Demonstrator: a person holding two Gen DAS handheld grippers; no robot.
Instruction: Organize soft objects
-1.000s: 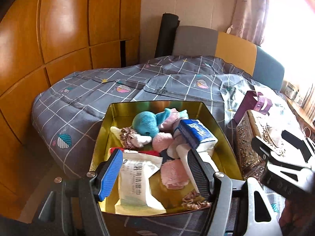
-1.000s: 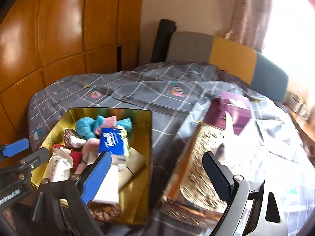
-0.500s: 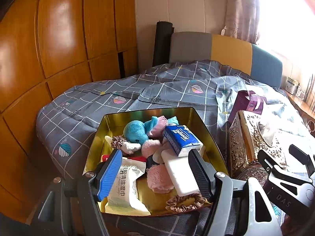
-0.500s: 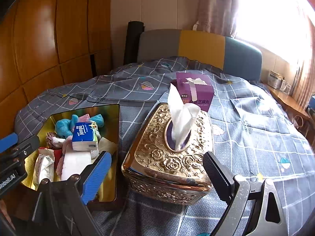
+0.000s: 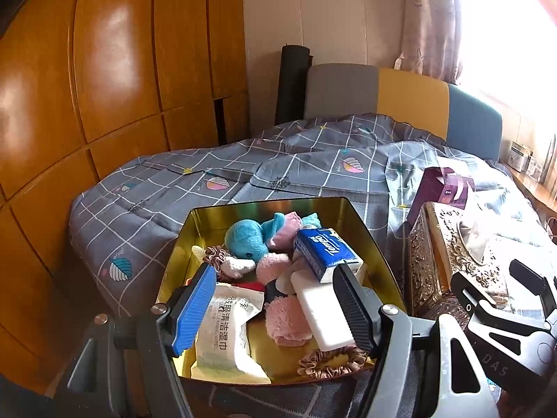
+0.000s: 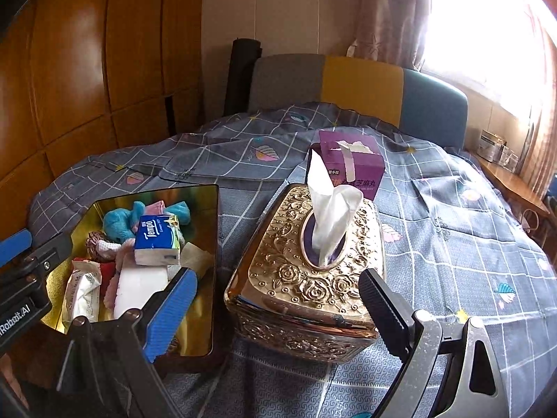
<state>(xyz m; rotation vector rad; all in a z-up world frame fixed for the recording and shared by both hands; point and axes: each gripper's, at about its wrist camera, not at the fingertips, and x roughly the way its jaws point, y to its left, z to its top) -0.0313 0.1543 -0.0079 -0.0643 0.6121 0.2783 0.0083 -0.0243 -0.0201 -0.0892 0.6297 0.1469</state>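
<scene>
Bed (image 6: 452, 216) with grey checked quilt fills both views, wooden wardrobe doors (image 5: 104, 87) to its left; on the quilt we see a gold tin (image 5: 379, 244) packed with soft objects, just beside an ornate gold tissue box (image 6: 289, 268), purple carton (image 6: 351, 170) behind that. Tin holds blue plush (image 5: 245, 240), pink plush (image 5: 289, 320), Tempo tissue pack (image 5: 325, 249), wet-wipe pack (image 5: 222, 334) and scrunchie (image 5: 330, 360). We have left gripper (image 5: 271, 304) wide open over the tin, holding nothing; right gripper (image 6: 278, 310) wide open at the tissue box, empty too.
</scene>
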